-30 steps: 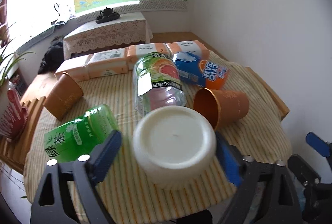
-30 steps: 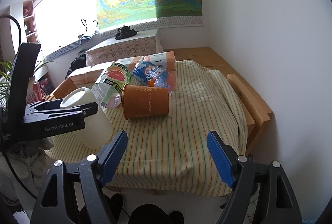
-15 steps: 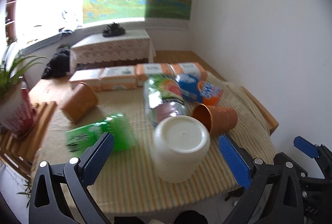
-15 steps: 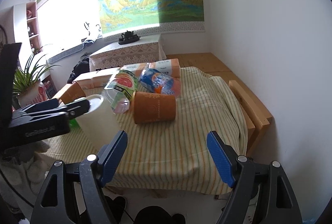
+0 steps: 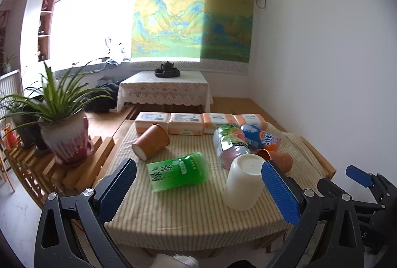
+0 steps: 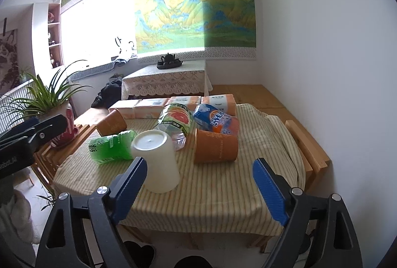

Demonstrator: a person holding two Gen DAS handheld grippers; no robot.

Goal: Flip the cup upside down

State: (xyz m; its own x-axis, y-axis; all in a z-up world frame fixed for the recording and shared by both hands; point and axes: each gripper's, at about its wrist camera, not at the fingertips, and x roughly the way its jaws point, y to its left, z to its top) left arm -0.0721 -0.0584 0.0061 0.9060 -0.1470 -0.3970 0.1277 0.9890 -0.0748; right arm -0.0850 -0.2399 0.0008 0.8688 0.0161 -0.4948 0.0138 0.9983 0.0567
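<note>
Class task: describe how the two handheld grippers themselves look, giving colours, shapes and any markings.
The left gripper and the right gripper match: black triangular frames with cut-out holes, silver rivets, and flat blue ribbed finger pads. In the right view, the left gripper's black body shows partial white lettering.

Bright window (image 5: pixel 86 27), landscape hanging (image 5: pixel 193 19), white walls (image 5: pixel 322 57).

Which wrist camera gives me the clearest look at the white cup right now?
The right wrist view: the white cup stands upside down on the striped cloth, with base and side nearly unobstructed. In the left wrist view, the left gripper's finger covers the cup's right edge.
</note>
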